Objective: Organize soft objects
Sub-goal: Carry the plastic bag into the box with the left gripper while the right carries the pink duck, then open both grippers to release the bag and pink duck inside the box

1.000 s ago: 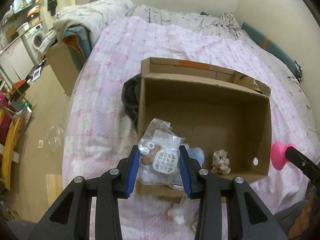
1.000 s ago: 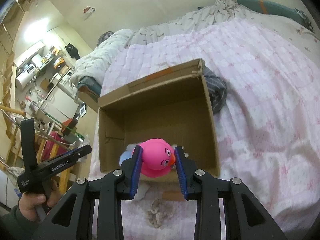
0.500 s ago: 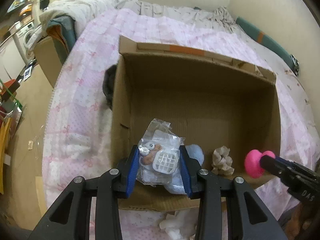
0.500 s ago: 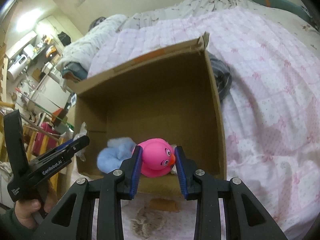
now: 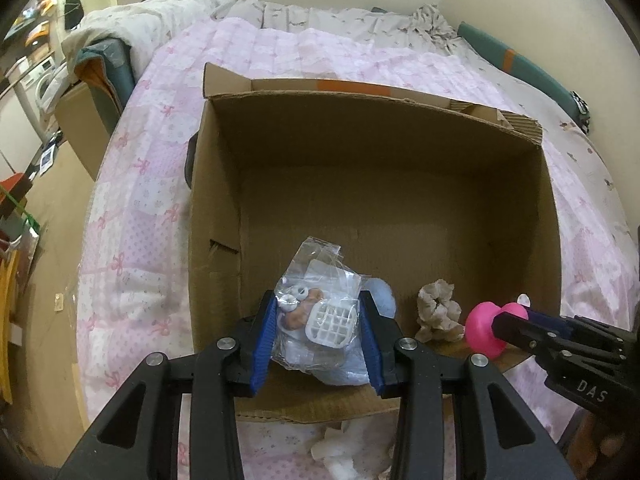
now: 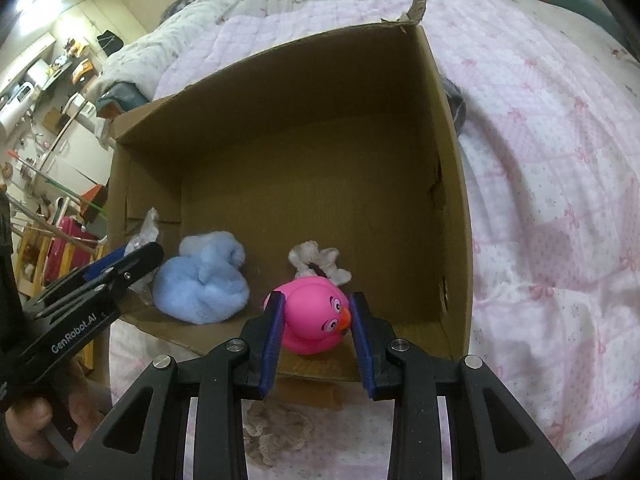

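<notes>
I am carrying two soft things into the cardboard box [image 5: 216, 184] that is sitting near the foot edge of the bed [image 5: 132, 208], so I judge this as the placing step, with the letting go not yet done.

My left claw [image 5: 318, 320] is closed down on a clear plastic bag [image 5: 316, 304] of small items, its blue pads pressing the crinkled film from both sides, and it is hovering just over the near left part of the box floor. A blue plush [image 6: 200, 280] is lying there right beside it.

My right claw [image 6: 318, 320] is holding a pink rubber duck [image 6: 316, 316] at a moderate opening, pads touching its sides, above the near wall of the box. A beige scrunchie [image 6: 318, 260] is lying just behind the duck.

Next, I think, each claw needs lowering into a bare patch of box floor and then opening, the bag clear of the plush, the duck clear of the scrunchie. The bag is slippery and may cling to a pad.
</notes>
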`<action>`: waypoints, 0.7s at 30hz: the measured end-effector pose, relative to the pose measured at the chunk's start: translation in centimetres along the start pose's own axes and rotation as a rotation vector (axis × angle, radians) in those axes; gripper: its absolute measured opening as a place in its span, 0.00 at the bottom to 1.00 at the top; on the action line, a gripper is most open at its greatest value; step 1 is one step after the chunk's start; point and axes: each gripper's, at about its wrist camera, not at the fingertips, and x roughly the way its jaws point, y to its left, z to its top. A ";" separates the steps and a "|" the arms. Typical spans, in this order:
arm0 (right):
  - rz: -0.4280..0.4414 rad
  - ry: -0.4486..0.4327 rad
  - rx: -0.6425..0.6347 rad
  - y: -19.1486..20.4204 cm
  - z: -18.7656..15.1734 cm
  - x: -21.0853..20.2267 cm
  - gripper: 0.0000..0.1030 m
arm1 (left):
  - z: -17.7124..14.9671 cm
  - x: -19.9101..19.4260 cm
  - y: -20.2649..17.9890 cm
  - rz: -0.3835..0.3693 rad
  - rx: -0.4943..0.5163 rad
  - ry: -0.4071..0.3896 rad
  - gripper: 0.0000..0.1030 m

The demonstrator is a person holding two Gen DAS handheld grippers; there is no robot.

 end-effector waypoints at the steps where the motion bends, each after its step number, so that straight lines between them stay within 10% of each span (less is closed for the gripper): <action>1: -0.001 -0.001 -0.001 0.0 0.0 0.0 0.33 | 0.0 0.0 0.0 0.001 -0.003 0.001 0.34; 21: -0.002 0.003 -0.007 0.1 0.2 0.3 0.34 | 0.1 -0.8 -0.6 0.044 0.027 -0.022 0.67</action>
